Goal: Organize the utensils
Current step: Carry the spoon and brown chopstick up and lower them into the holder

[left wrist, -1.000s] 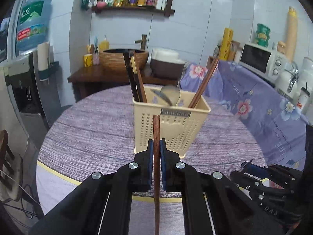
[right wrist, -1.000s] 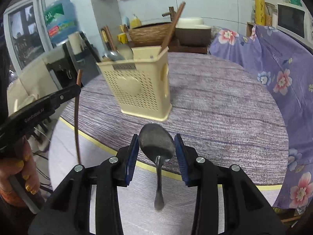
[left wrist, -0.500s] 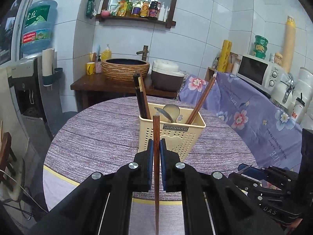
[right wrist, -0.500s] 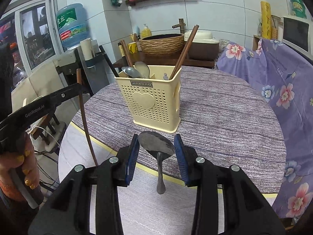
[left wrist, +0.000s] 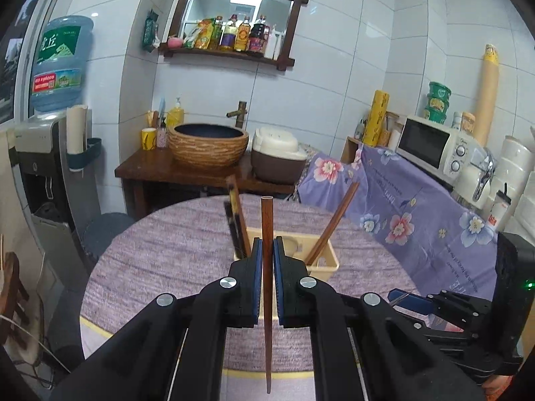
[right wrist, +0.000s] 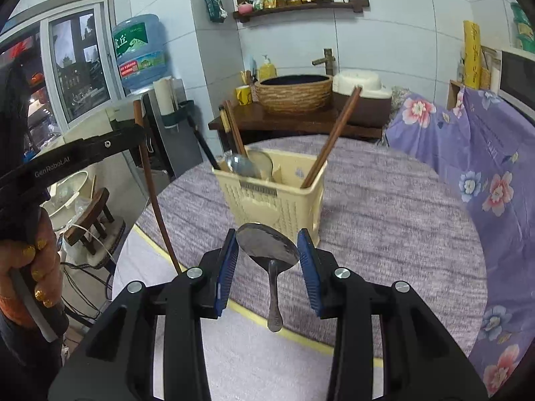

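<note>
We are gripping chopstick (left wrist: 266, 234) upright in left tool (left wrist: 266, 284), spoon (right wrist: 267, 244) bowl-up in right tool (right wrist: 267, 260), both aiming at caddy (right wrist: 284, 200) at 12 o'clock on worktop (right wrist: 384, 217) for handle-first dropping.

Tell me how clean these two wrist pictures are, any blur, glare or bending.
Left wrist view: strong fisheye bowing of the white wall tiles, dark corners, motion blur on the dark chopsticks standing in the cream perforated plastic utensil basket. Right wrist view: same bowing, soft smear on that basket's label, a dull sheen on the metal spoon.
</note>
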Action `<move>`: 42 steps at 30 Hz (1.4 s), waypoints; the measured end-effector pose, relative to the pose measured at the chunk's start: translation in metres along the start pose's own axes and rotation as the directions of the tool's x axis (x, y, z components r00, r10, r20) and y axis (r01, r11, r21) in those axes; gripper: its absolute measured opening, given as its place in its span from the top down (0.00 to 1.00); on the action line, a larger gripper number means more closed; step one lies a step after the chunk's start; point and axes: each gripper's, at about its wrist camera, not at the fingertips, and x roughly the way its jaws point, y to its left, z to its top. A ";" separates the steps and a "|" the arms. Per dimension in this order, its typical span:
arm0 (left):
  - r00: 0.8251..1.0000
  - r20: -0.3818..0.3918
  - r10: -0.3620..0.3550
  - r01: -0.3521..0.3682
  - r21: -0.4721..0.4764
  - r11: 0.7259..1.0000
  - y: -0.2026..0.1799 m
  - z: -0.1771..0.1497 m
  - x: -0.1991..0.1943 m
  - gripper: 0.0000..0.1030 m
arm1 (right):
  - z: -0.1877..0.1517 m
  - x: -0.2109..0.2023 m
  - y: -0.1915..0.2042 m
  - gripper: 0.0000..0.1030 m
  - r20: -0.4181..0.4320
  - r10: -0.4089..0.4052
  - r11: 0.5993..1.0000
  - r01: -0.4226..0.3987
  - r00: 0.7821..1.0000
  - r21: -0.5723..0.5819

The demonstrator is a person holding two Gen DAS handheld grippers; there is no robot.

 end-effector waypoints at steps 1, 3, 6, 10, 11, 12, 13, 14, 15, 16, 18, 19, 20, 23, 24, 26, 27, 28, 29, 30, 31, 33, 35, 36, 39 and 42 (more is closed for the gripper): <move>1.000 0.008 -0.004 0.004 -0.001 1.000 0.000 0.008 -0.001 0.92 | 0.010 -0.002 0.000 0.64 0.014 -0.003 1.000 0.003 1.000 -0.003; 0.999 0.034 0.002 -0.002 -0.003 1.000 -0.002 0.027 -0.001 0.92 | 0.029 -0.005 -0.001 0.64 0.044 -0.014 1.000 0.014 0.999 -0.010; 0.995 0.093 0.019 -0.019 -0.005 1.000 -0.003 0.057 -0.005 0.92 | 0.065 -0.012 -0.002 0.64 0.093 -0.017 1.000 0.018 0.996 -0.007; 0.986 0.165 0.030 -0.028 -0.014 0.999 -0.007 0.092 -0.004 0.92 | 0.106 -0.014 -0.006 0.64 0.160 -0.052 0.999 0.053 0.986 -0.003; 0.984 0.172 0.033 -0.030 -0.019 0.999 -0.008 0.096 -0.002 0.92 | 0.113 -0.012 -0.006 0.64 0.174 -0.058 0.998 0.059 0.983 -0.002; 0.983 0.179 0.036 -0.033 -0.023 0.999 -0.009 0.100 0.002 0.92 | 0.118 -0.009 -0.005 0.64 0.183 -0.061 0.998 0.062 0.981 -0.003; 0.981 0.192 0.042 -0.037 -0.025 0.999 -0.010 0.104 0.007 0.92 | 0.123 -0.005 -0.005 0.64 0.197 -0.070 0.997 0.073 0.978 -0.007; 0.978 0.201 0.047 -0.042 -0.028 0.999 -0.010 0.106 0.011 0.92 | 0.125 -0.003 -0.004 0.64 0.211 -0.077 0.997 0.081 0.975 -0.009; 0.975 0.213 0.057 -0.051 -0.032 0.998 -0.011 0.108 0.015 0.92 | 0.127 0.000 -0.003 0.64 0.227 -0.080 0.996 0.085 0.971 -0.013; 0.972 0.225 0.067 -0.062 -0.030 0.998 -0.010 0.109 0.018 0.92 | 0.129 0.003 -0.003 0.64 0.234 -0.081 0.996 0.087 0.969 -0.017; 0.966 0.244 0.090 -0.086 -0.027 0.996 -0.011 0.108 0.027 0.92 | 0.130 0.015 0.000 0.64 0.239 -0.093 0.994 0.102 0.967 -0.027; 0.960 0.258 0.106 -0.102 -0.026 0.994 -0.011 0.106 0.031 0.92 | 0.129 0.021 0.001 0.64 0.242 -0.101 0.993 0.112 0.965 -0.031; 0.955 0.274 0.114 -0.113 -0.023 0.993 -0.010 0.105 0.032 0.92 | 0.127 0.027 0.001 0.64 0.242 -0.108 0.992 0.120 0.964 -0.034; 0.940 0.317 0.129 -0.133 -0.009 0.991 -0.012 0.101 0.030 0.92 | 0.121 0.044 -0.003 0.64 0.224 -0.125 0.991 0.132 0.967 -0.019; 0.939 0.319 0.125 -0.131 -0.005 0.991 -0.012 0.100 0.028 0.92 | 0.118 0.049 -0.005 0.64 0.215 -0.124 0.991 0.130 0.969 -0.012; 0.944 0.309 0.118 -0.124 0.000 0.992 -0.013 0.106 0.028 0.92 | 0.114 0.055 -0.009 0.64 0.214 -0.133 0.990 0.138 0.968 -0.009; 0.940 0.317 0.123 -0.130 -0.002 0.992 -0.014 0.109 0.026 0.92 | 0.113 0.056 -0.010 0.64 0.211 -0.133 0.991 0.137 0.968 -0.006; 0.937 0.327 0.124 -0.130 -0.003 0.992 -0.014 0.113 0.024 0.92 | 0.114 0.057 -0.012 0.64 0.209 -0.129 0.991 0.131 0.969 0.002; 0.935 0.334 0.120 -0.127 -0.003 0.992 -0.015 0.117 0.024 0.92 | 0.114 0.057 -0.013 0.64 0.212 -0.126 0.992 0.127 0.969 0.010; 0.934 0.336 0.121 -0.128 -0.002 0.992 -0.015 0.118 0.024 0.92 | 0.114 0.055 -0.013 0.64 0.217 -0.126 0.992 0.126 0.968 0.014; 0.934 0.336 0.122 -0.130 -0.001 0.992 -0.016 0.119 0.026 0.92 | 0.115 0.055 -0.013 0.64 0.219 -0.126 0.992 0.126 0.968 0.013; 0.937 0.325 0.129 -0.136 0.000 0.991 -0.015 0.116 0.034 0.92 | 0.112 0.058 -0.011 0.64 0.213 -0.122 0.992 0.123 0.969 0.007; 0.942 0.307 0.133 -0.139 -0.004 0.990 -0.013 0.108 0.044 0.92 | 0.107 0.062 -0.009 0.64 0.208 -0.123 0.992 0.126 0.970 0.000; 0.943 0.304 0.138 -0.144 -0.004 0.990 -0.012 0.102 0.047 0.92 | 0.104 0.065 -0.008 0.64 0.204 -0.124 0.992 0.128 0.971 -0.004; 0.951 0.273 0.145 -0.151 0.003 0.989 -0.009 0.087 0.058 0.92 | 0.091 0.072 -0.007 0.64 0.188 -0.125 0.992 0.129 0.974 -0.010; 0.958 0.246 0.148 -0.151 -0.006 0.989 -0.003 0.078 0.067 0.92 | 0.081 0.080 -0.008 0.64 0.169 -0.126 0.991 0.131 0.978 -0.022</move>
